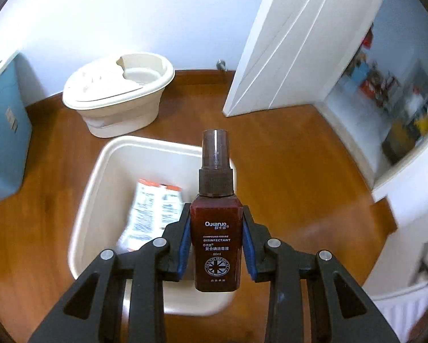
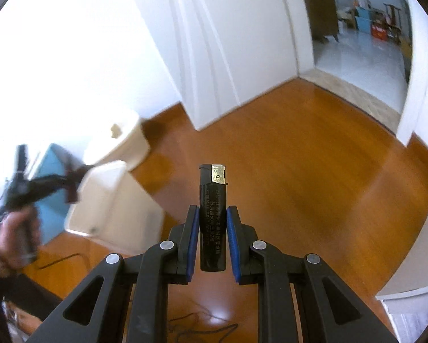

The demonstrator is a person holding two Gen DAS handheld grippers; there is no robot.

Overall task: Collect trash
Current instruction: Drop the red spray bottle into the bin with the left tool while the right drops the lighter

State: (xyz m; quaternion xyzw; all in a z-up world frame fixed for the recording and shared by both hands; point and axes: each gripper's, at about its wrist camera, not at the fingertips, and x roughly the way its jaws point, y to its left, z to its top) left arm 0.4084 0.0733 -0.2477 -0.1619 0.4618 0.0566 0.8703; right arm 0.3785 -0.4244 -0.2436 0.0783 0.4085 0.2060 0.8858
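While a white bin (image 1: 99, 177) sits below it, left gripper (image 1: 216, 245) clamps a brown spray bottle (image 1: 216, 228); right gripper (image 2: 212, 243) clamps a black lighter (image 2: 213, 223) over floor (image 2: 313, 171).

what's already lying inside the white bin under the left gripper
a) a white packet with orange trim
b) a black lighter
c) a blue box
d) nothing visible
a: in the left wrist view a white packet with orange trim lies inside the white bin, behind the disinfectant bottle clamped in the left gripper.

floor (image 2: 299, 157): glossy wood | walls (image 1: 99, 14): white | door (image 1: 285, 43): white, open
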